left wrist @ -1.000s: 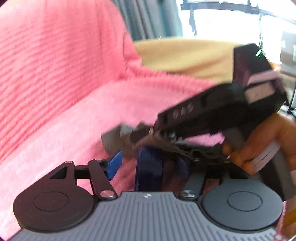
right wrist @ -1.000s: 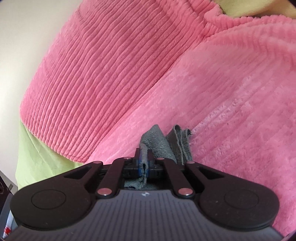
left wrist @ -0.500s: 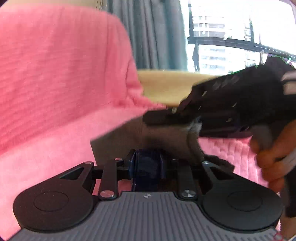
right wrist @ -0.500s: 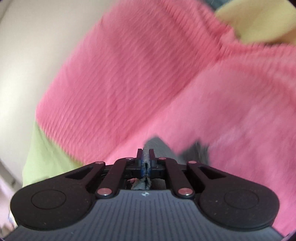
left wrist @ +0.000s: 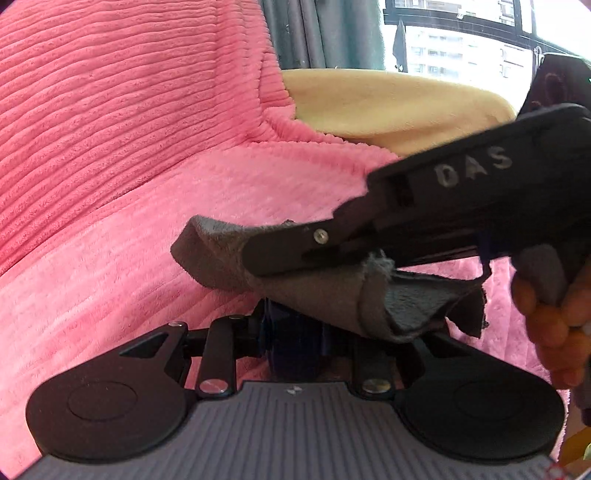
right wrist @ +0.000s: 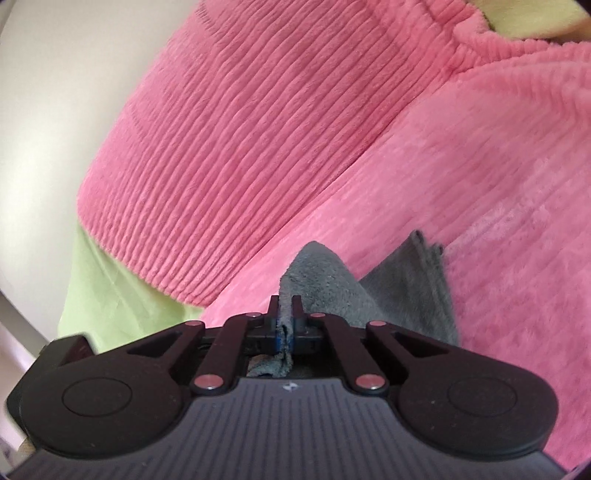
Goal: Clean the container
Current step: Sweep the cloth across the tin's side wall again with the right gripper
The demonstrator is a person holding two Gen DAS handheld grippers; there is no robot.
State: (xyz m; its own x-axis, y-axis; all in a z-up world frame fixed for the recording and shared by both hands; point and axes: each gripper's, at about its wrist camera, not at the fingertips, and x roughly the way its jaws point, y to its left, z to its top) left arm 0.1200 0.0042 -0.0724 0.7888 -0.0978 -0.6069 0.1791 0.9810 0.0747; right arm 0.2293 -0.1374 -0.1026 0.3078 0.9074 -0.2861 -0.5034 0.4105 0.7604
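A grey cloth (right wrist: 325, 280) is pinched in my right gripper (right wrist: 285, 306), whose jaws are shut on it; the cloth sticks out ahead and to the right. In the left wrist view the same cloth (left wrist: 314, 291) drapes over my left gripper (left wrist: 295, 332), held by the right gripper (left wrist: 295, 251), which reaches in from the right. My left gripper's jaws are closed on a dark blue container (left wrist: 295, 347), mostly hidden under the cloth.
A pink ribbed blanket (left wrist: 147, 147) covers the sofa seat and backrest behind both grippers. A yellow cushion (left wrist: 388, 107) lies at the back, with grey curtains (left wrist: 317, 29) and a window behind it. A green cover (right wrist: 107, 295) and a pale wall (right wrist: 55, 110) sit left.
My left gripper closed on the blue container. The right gripper with the cloth swept across above it and now rests the cloth over the container's top.
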